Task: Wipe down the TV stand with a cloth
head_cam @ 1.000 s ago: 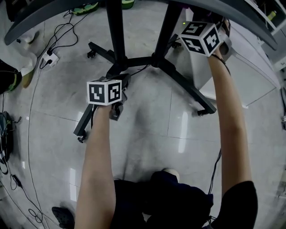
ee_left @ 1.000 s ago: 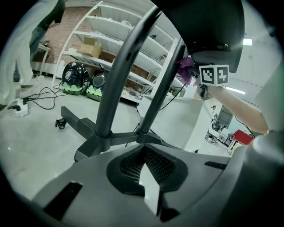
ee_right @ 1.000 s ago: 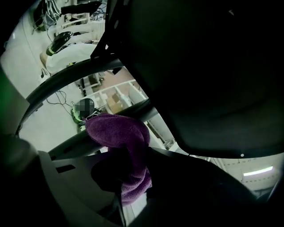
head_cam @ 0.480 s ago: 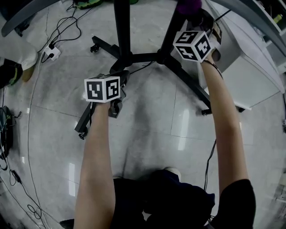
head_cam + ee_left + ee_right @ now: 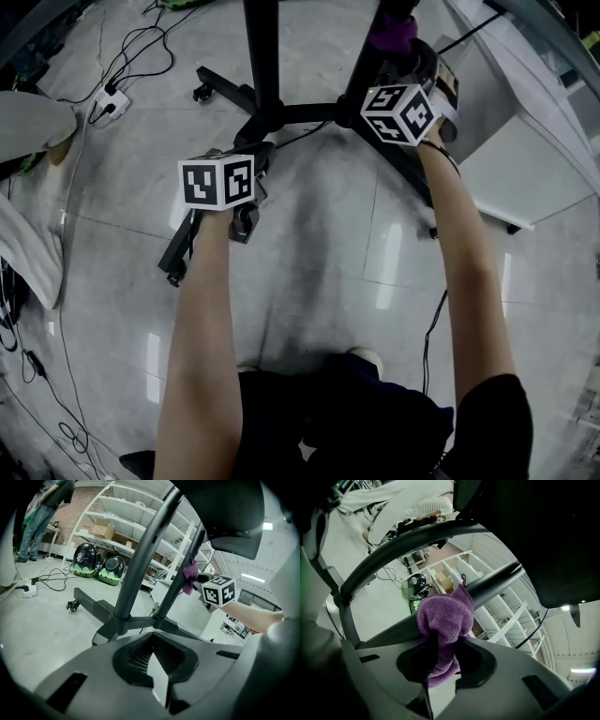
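The black TV stand rises from the tiled floor on two posts above wheeled legs. My right gripper is shut on a purple cloth and holds it against the right post. In the right gripper view the cloth bunches between the jaws of the right gripper, pressed to the dark post. My left gripper hovers low by the stand's front-left leg. In its own view the left gripper is shut and holds nothing, facing the posts.
A power strip with trailing cables lies on the floor at the left. A white cabinet stands close at the right of the stand. White shelving with boxes, two black-and-green bags and a standing person lie beyond.
My right gripper has slid down the right post toward me, and the purple cloth has come into sight. The left gripper has hardly moved.
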Available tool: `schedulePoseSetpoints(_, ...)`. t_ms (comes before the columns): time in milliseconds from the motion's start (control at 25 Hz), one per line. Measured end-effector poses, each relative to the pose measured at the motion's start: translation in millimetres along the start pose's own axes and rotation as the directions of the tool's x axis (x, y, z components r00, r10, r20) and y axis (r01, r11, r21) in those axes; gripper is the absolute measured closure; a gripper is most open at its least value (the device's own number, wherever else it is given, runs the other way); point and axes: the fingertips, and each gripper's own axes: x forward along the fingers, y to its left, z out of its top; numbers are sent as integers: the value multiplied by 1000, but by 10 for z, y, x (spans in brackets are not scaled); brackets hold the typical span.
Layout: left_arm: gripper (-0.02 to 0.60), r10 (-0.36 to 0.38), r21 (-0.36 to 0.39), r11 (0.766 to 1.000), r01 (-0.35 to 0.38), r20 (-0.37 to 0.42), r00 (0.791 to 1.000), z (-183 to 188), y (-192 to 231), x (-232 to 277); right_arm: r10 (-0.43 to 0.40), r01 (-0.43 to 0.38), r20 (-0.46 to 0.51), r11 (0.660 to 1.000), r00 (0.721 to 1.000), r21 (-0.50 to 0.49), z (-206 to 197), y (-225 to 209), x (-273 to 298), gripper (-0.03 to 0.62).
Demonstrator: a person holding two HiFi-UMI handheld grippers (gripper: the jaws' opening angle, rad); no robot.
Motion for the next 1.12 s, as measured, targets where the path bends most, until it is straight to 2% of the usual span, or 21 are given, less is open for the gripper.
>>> schedulePoseSetpoints(360,575,22,-19,1000,-22,-7,1000,-75,134,0,107,-108,-67,994,992,-18,-339,618,17,490)
schedulePoseSetpoints(680,575,20,-13,1000,-20,-42,999,-202,162,122,200,-204,-131,979,971,-21,-634,1162,11,490)
schedulePoseSetpoints(1120,575,15,-18,1000,-16,-64,998,-319,191,219,310,-341,-190,927,932,-156,-957,1871,-117,490)
